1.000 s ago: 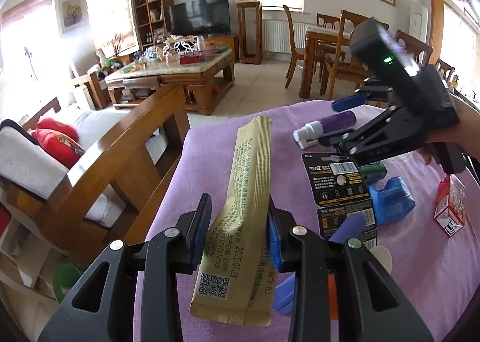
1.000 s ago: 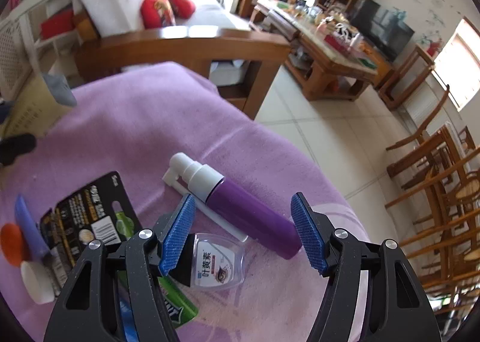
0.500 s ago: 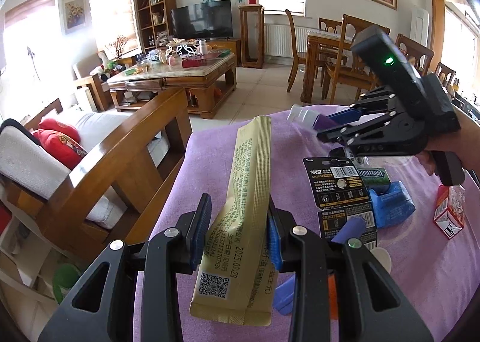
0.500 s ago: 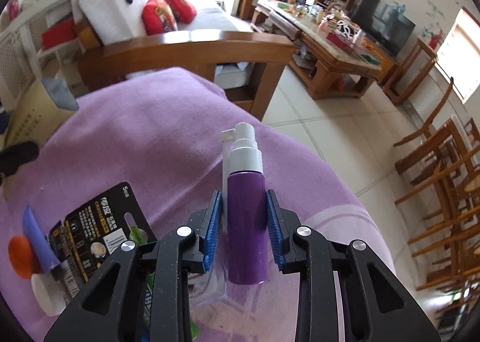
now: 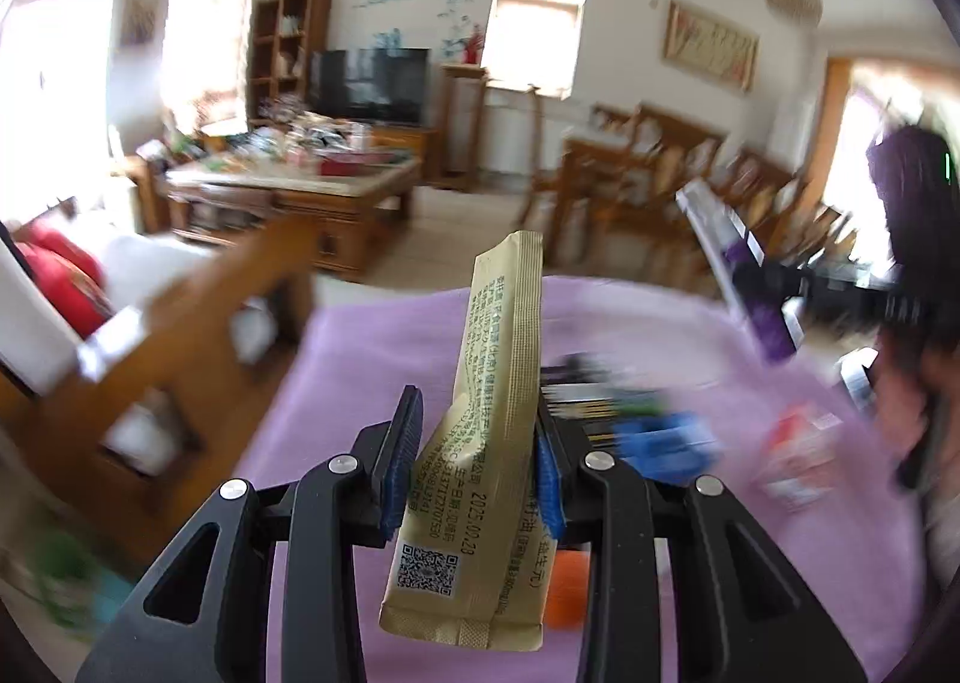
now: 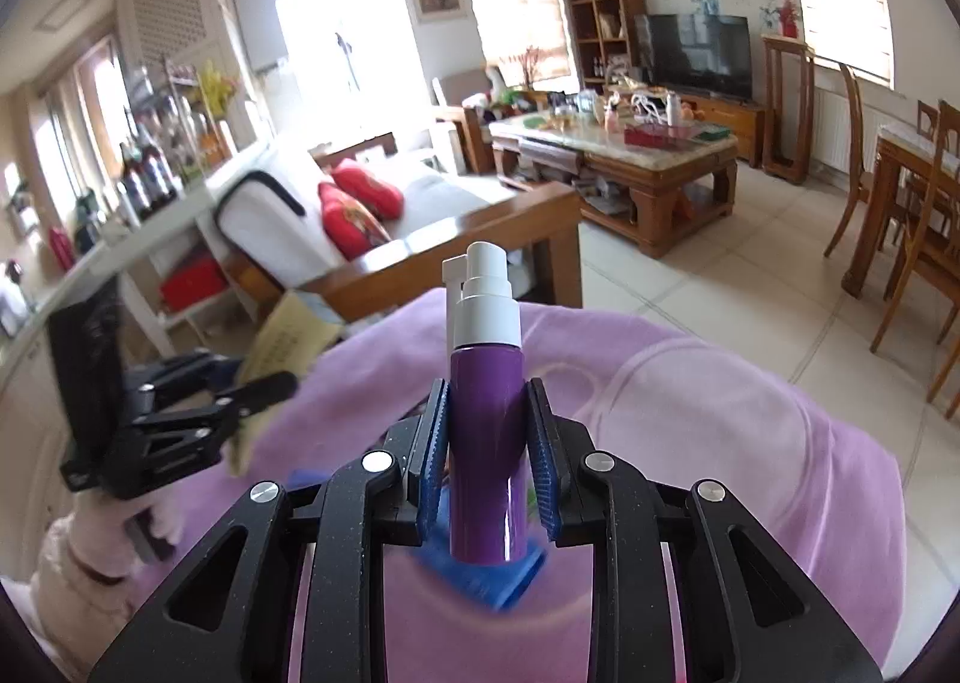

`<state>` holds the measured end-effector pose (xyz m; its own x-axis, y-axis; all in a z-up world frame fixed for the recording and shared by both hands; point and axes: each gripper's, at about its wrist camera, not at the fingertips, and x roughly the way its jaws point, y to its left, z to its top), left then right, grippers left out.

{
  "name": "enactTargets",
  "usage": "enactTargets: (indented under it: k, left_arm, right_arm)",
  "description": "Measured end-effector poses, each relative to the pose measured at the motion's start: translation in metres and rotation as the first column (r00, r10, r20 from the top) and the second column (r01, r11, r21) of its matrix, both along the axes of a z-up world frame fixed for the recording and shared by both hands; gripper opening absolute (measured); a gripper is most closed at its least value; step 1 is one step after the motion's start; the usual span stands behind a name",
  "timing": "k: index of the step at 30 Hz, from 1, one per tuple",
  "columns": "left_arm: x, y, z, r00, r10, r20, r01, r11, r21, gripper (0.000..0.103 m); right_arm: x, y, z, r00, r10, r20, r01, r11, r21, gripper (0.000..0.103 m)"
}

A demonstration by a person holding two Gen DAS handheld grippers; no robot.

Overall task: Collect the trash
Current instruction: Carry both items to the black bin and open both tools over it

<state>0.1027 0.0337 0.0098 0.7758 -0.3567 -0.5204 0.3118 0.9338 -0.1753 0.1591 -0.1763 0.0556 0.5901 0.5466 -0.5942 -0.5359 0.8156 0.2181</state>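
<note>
A: Where's the purple spray bottle [image 6: 485,443]?
B: Upright between my right tool's [image 6: 486,461] pads, pinched, above the desk [image 6: 690,443].
A: And the left tool [image 5: 474,461]?
B: I'm pinching the yellow sachet [image 5: 480,443].

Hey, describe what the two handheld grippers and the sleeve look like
Both the left gripper and right gripper have matte black plastic linkage arms with silver rivets and ribbed blue pads. The right one's body carries a small green light. The sleeve is pale, fuzzy fabric.

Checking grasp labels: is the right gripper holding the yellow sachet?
No, the right gripper is shut on the purple bottle; the sachet is in the left.
</note>
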Motion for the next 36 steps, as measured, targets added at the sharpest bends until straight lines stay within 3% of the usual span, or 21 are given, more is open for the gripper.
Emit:
enactTargets:
  k: [4,12,20,27,31,36]
  left_arm:
    - [-0.027,-0.031,0.019,0.996,-0.082,0.045,0.086,0.991,-0.098,0.033]
    - [-0.064,-0.133,0.037,0.961,-0.257,0.098,0.265,0.961,-0.081,0.034]
    - [-0.08,-0.247,0.028,0.905,-0.42,0.065,0.424,0.903,-0.068,0.034]
    - [-0.09,-0.331,0.01,0.845,-0.535,0.004,0.534,0.841,-0.091,0.034]
    - [-0.094,-0.369,-0.003,0.814,-0.58,-0.042,0.572,0.811,-0.121,0.034]
    - [-0.095,-0.401,-0.01,0.805,-0.59,-0.065,0.58,0.805,-0.124,0.034]
  right_arm:
    - [-0.05,-0.035,0.012,0.999,-0.039,0.022,0.037,0.997,0.065,0.025]
    - [-0.137,-0.142,0.018,0.979,-0.201,0.04,0.189,0.96,0.205,0.025]
    - [-0.198,-0.271,0.009,0.904,-0.426,0.043,0.404,0.881,0.246,0.025]
    - [-0.234,-0.365,-0.029,0.814,-0.58,-0.016,0.567,0.789,0.239,0.025]
    - [-0.246,-0.393,-0.055,0.777,-0.626,-0.061,0.621,0.749,0.23,0.025]
    - [-0.254,-0.406,-0.079,0.752,-0.654,-0.082,0.654,0.724,0.217,0.025]
